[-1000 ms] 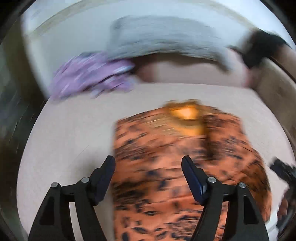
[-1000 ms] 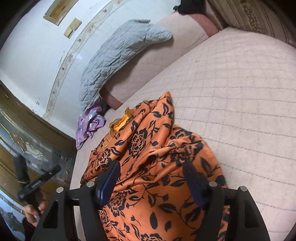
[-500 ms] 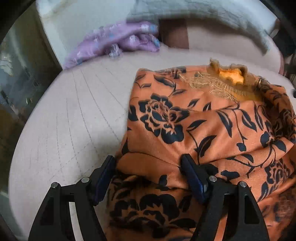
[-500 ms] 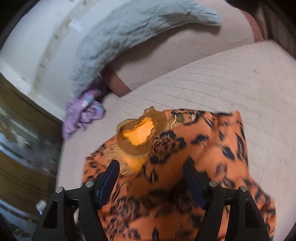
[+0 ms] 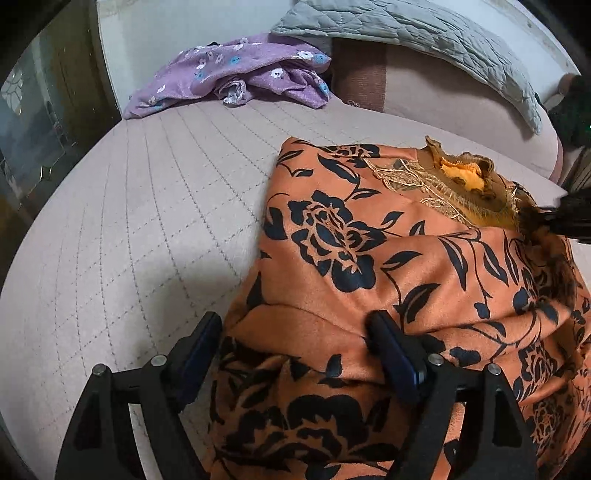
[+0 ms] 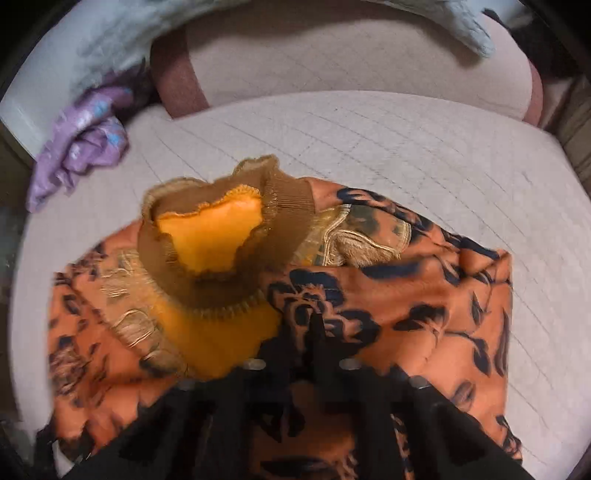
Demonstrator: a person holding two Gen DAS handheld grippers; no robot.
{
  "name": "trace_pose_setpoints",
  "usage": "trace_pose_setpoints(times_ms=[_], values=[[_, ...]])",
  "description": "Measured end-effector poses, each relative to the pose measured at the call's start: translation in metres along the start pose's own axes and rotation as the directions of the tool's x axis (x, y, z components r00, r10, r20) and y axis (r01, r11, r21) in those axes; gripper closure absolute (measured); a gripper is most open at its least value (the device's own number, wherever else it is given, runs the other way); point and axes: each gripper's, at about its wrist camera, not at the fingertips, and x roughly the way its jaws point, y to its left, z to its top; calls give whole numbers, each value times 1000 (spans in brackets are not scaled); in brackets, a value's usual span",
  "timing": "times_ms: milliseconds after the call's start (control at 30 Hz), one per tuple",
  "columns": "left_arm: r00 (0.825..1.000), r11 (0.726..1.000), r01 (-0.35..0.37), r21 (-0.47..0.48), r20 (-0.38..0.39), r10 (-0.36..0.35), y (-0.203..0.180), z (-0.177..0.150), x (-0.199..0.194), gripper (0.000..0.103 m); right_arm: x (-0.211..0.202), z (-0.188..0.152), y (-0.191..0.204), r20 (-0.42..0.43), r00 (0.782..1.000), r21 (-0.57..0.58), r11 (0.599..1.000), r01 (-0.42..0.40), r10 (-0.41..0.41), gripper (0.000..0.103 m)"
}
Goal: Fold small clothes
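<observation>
An orange garment (image 5: 351, 240) with black flowers lies crumpled on a quilted beige bed cover (image 5: 129, 221). Its brown ribbed collar (image 6: 207, 236) with yellow lining faces up. My left gripper (image 5: 295, 332) straddles a raised fold at the garment's left edge. Its jaws are opening, the fold lies between them, and the pads do not press it. My right gripper (image 6: 314, 325) is shut on the flowered fabric just right of the collar; that view is blurred. In the left wrist view the right gripper (image 5: 565, 218) shows as a dark tip at the garment's shoulder.
A purple flowered garment (image 5: 236, 77) lies bunched at the bed's far left corner. A grey quilted blanket (image 5: 424, 33) drapes over the beige backrest (image 5: 443, 99) behind. A dark glass-fronted cabinet (image 5: 37, 110) stands left of the bed.
My right gripper swept toward the collar and closed on the fabric beside it. My left gripper came down onto the garment's left fold, and its jaws now stand slightly wider.
</observation>
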Motion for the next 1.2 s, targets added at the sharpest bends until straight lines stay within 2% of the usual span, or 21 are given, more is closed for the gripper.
trace_pose_setpoints(times_ms=[67, 167, 267, 367, 433, 467, 533, 567, 633, 700, 733, 767, 800, 833, 867, 900, 933, 967, 1067, 1200], values=[[1000, 1000, 1, -8, 1, -1, 1, 0, 0, 19, -32, -10, -20, 85, 995, 23, 999, -48, 46, 95], [1000, 1000, -8, -21, 9, 8, 3, -2, -4, 19, -82, -43, -60, 193, 979, 56, 995, -84, 71, 95], [999, 1000, -24, -14, 28, 24, 1, -4, -12, 20, -101, -79, -93, 192, 975, 126, 983, -134, 108, 95], [997, 998, -58, 14, 48, 57, -1, -9, -21, 20, -91, -124, -125, 122, 989, 199, 974, -106, 83, 93], [995, 997, -72, 24, 65, 71, 0, -12, -29, 20, -80, -145, -149, 74, 990, 286, 948, -136, 120, 91], [994, 996, -83, 27, 76, 81, 1, -13, -32, 20, -77, -151, -157, 71, 985, 329, 929, -171, 157, 91], [982, 991, -134, 23, 134, 130, 5, -15, -45, 20, -90, -154, -167, 160, 971, 364, 904, -224, 176, 91], [977, 988, -151, 21, 155, 146, 6, -15, -47, 20, -103, -149, -163, 234, 954, 335, 906, -259, 187, 91], [969, 984, -176, 20, 181, 169, 10, -16, -49, 20, -117, -137, -147, 302, 926, 269, 912, -310, 226, 91], [979, 984, -174, 29, 114, 170, 14, -17, -33, 19, -122, -120, -120, 324, 912, 187, 928, -322, 251, 86], [984, 985, -167, 35, 65, 165, 15, -19, -20, 19, -117, -113, -109, 316, 915, 164, 935, -314, 252, 82], [985, 987, -158, 23, 68, 156, 17, -20, -18, 19, -102, -106, -95, 282, 927, 147, 944, -295, 246, 72], [985, 988, -156, 17, 78, 154, 17, -19, -22, 19, -86, -104, -88, 239, 943, 146, 952, -270, 231, 57], [985, 987, -155, 32, 81, 152, 17, -18, -27, 19, -64, -104, -83, 172, 962, 153, 959, -237, 211, 51], [984, 986, -159, 51, 89, 154, 17, -20, -32, 19, -33, -106, -79, 44, 980, 179, 964, -198, 193, 49], [981, 983, -172, 64, 99, 165, 16, -23, -38, 19, -31, -109, -78, 58, 980, 175, 965, -196, 188, 50], [979, 982, -180, 64, 113, 172, 16, -28, -48, 19, -42, -112, -75, 119, 977, 151, 969, -195, 178, 49], [979, 984, -170, 57, 121, 162, 16, -31, -58, 19, -52, -115, -71, 116, 974, 123, 970, -211, 197, 44], [979, 988, -151, 38, 147, 144, 15, -38, -90, 19, -72, -124, -73, 135, 956, 104, 955, -276, 261, 44], [959, 983, -176, 47, 235, 161, 8, -40, -140, 19, -118, -145, -85, 218, 939, 55, 957, -285, 267, 40]])
